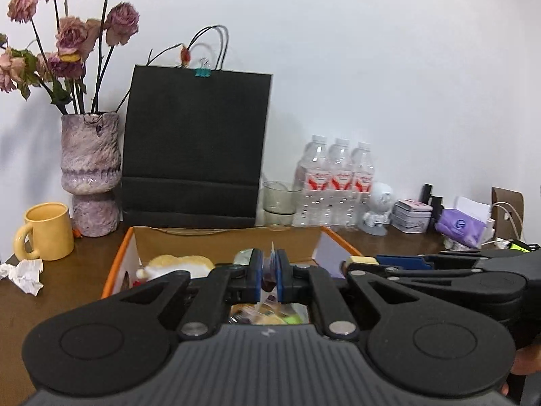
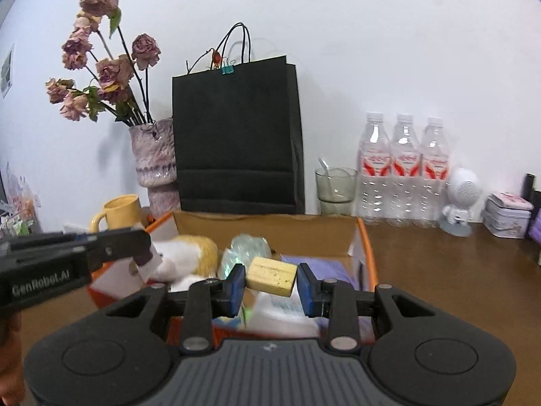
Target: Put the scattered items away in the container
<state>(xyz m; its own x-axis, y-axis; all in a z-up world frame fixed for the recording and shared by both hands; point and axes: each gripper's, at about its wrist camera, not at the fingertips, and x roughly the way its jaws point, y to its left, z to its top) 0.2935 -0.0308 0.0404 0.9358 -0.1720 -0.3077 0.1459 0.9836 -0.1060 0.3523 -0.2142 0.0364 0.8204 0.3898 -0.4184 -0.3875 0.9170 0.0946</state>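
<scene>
An open cardboard box with orange edges (image 1: pixel 223 240) (image 2: pixel 270 230) holds a plush toy (image 1: pixel 179 264) (image 2: pixel 189 253), a crumpled clear wrapper (image 2: pixel 248 245), purple packets (image 2: pixel 321 265) and other small items. My left gripper (image 1: pixel 269 275) is shut on a thin snack packet (image 1: pixel 270 270) above the box. My right gripper (image 2: pixel 270 286) is shut on a pale yellow wooden block (image 2: pixel 270 275) above the box; it shows at the right of the left wrist view (image 1: pixel 360 260). The left gripper shows at the left of the right wrist view (image 2: pixel 145 253).
Behind the box stand a black paper bag (image 1: pixel 196 145), a vase of dried roses (image 1: pixel 91 172), a yellow mug (image 1: pixel 47 230), a glass cup (image 1: pixel 280 199), three water bottles (image 1: pixel 338 182), an astronaut figure (image 1: pixel 378 209) and a tin (image 1: pixel 412 215). Crumpled tissue (image 1: pixel 27 272) lies left.
</scene>
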